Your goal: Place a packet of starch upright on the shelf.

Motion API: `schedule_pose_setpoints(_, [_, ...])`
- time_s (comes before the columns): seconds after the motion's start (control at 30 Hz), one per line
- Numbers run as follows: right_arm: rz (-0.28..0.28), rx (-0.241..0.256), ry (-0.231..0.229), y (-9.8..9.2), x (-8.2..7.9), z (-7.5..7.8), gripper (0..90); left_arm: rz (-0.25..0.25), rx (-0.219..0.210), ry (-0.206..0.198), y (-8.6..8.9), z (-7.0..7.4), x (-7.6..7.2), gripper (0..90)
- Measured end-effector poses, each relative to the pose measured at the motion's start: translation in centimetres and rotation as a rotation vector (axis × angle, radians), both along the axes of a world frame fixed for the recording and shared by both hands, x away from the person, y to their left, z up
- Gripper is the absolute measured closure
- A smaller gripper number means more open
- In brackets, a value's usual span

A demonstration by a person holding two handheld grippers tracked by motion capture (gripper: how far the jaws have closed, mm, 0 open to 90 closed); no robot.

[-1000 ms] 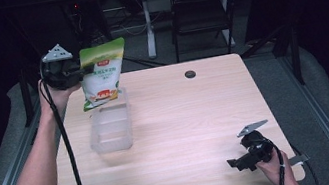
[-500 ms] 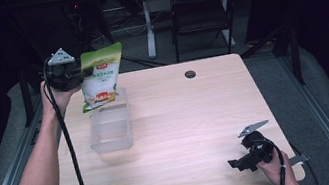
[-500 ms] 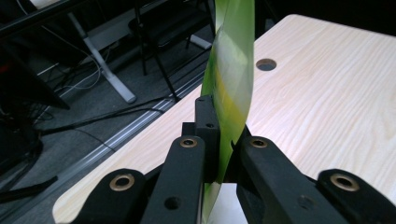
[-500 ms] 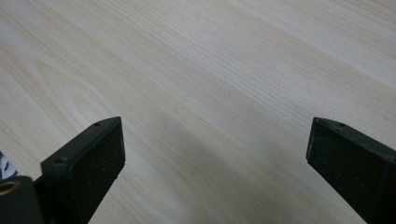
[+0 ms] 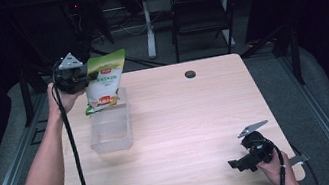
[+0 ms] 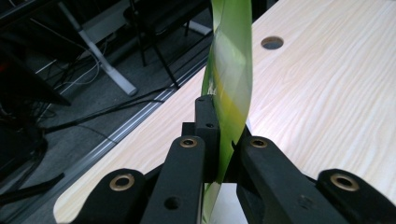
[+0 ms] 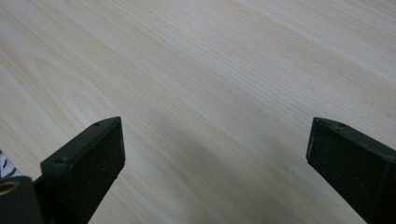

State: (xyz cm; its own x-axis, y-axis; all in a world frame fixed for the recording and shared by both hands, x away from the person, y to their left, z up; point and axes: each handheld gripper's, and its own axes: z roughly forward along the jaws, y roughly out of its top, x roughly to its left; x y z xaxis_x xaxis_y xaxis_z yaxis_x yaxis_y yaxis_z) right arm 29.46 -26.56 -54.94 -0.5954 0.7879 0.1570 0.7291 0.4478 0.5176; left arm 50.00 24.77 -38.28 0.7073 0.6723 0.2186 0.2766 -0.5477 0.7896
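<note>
A green and white snack bag (image 5: 104, 81) hangs upright over the far end of a clear plastic container (image 5: 110, 127) at the table's left. My left gripper (image 5: 80, 78) is shut on the bag's left edge, high above the table. In the left gripper view the bag (image 6: 229, 79) stands edge-on, pinched between the two black jaws of the gripper (image 6: 223, 154). My right gripper (image 5: 238, 164) rests low near the table's front right corner, open with nothing between its jaws. The right gripper view has its two pads (image 7: 95, 154) wide apart over bare wood.
The light wooden table (image 5: 199, 127) has a round cable hole (image 5: 190, 74) near its far edge. A dark chair (image 5: 200, 15) and desk legs stand beyond the table. Metal floor rails run along both sides.
The left gripper has carried the bag slightly right and lower, toward the container's far end. The right gripper has stayed in place.
</note>
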Motion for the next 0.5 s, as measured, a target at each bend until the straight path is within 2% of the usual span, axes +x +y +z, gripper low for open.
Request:
schedule_pose_setpoints(0.07, [0.001,0.004,0.003,-0.1,0.0,0.0,3.9,-0.003,0.009,0.007,-0.1,-0.4,0.1,89.7])
schedule_pose_setpoints(0.27, [-0.002,0.009,0.01,-0.2,0.0,-0.1,3.9,-0.008,0.078,0.009,-0.3,-1.4,0.7,89.7])
schedule_pose_setpoints(0.43, [0.005,0.004,0.013,0.0,0.0,-0.1,3.9,-0.003,0.1,0.013,-0.4,-1.9,0.9,89.7])
schedule_pose_setpoints(0.5, [-0.003,0.016,0.008,0.0,0.0,-0.2,3.9,-0.007,0.112,0.023,-0.4,-2.1,1.1,89.6])
